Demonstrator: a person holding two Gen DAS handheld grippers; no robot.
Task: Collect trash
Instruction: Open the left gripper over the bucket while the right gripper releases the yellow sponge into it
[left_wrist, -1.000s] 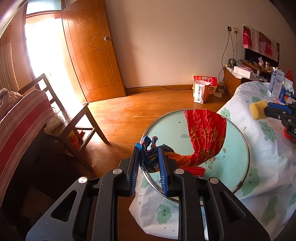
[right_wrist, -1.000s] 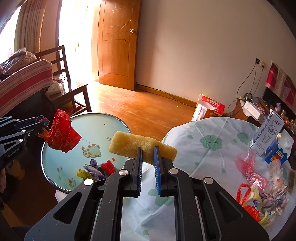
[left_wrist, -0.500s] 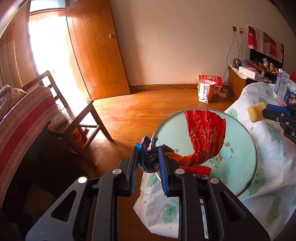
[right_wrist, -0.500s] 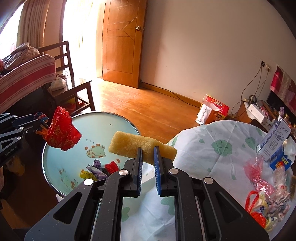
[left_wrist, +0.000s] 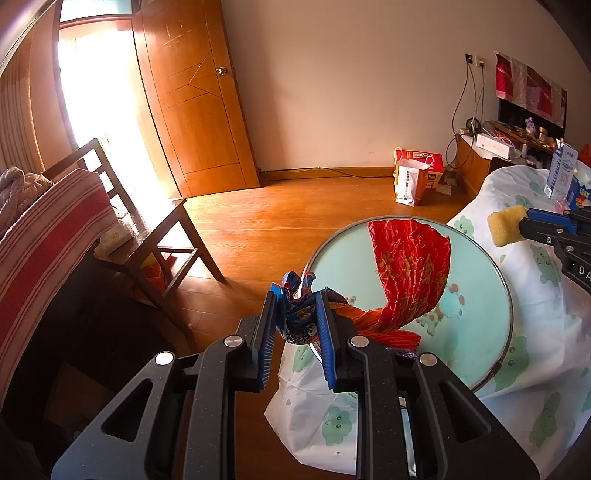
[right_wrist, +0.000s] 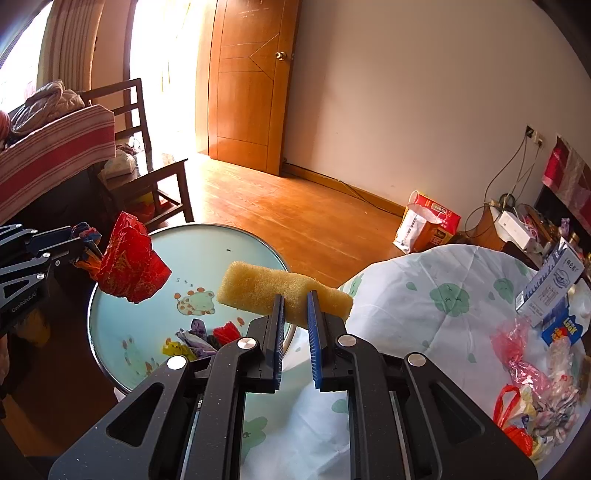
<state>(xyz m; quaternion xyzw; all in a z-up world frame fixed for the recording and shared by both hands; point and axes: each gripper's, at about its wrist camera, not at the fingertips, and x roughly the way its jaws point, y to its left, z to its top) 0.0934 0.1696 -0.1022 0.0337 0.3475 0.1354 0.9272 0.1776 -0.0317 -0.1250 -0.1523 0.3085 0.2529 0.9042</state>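
My left gripper (left_wrist: 297, 295) is shut on the blue end of a crumpled red foil wrapper (left_wrist: 410, 273), which hangs over the round pale-green tray (left_wrist: 480, 295). The same wrapper (right_wrist: 129, 262) and left gripper (right_wrist: 79, 236) show at the left of the right wrist view. My right gripper (right_wrist: 295, 299) is shut on a yellow sponge (right_wrist: 258, 288), held above the tray's (right_wrist: 207, 243) right edge. The sponge (left_wrist: 506, 225) and right gripper (left_wrist: 532, 223) also show at the right of the left wrist view. Small wrapper scraps (right_wrist: 201, 336) lie on the tray.
A table with a white green-patterned cloth (right_wrist: 436, 295) holds a pile of plastic wrappers (right_wrist: 535, 387) and a carton (right_wrist: 550, 284) at right. A wooden chair (left_wrist: 155, 221) and a striped cloth (left_wrist: 48, 229) stand at left. A paper bag (left_wrist: 410, 181) sits on the floor by the wall.
Both grippers have kept their holds. The views have shifted slightly: the tray and table sit further right in the left wrist view and the sponge is a little lower.
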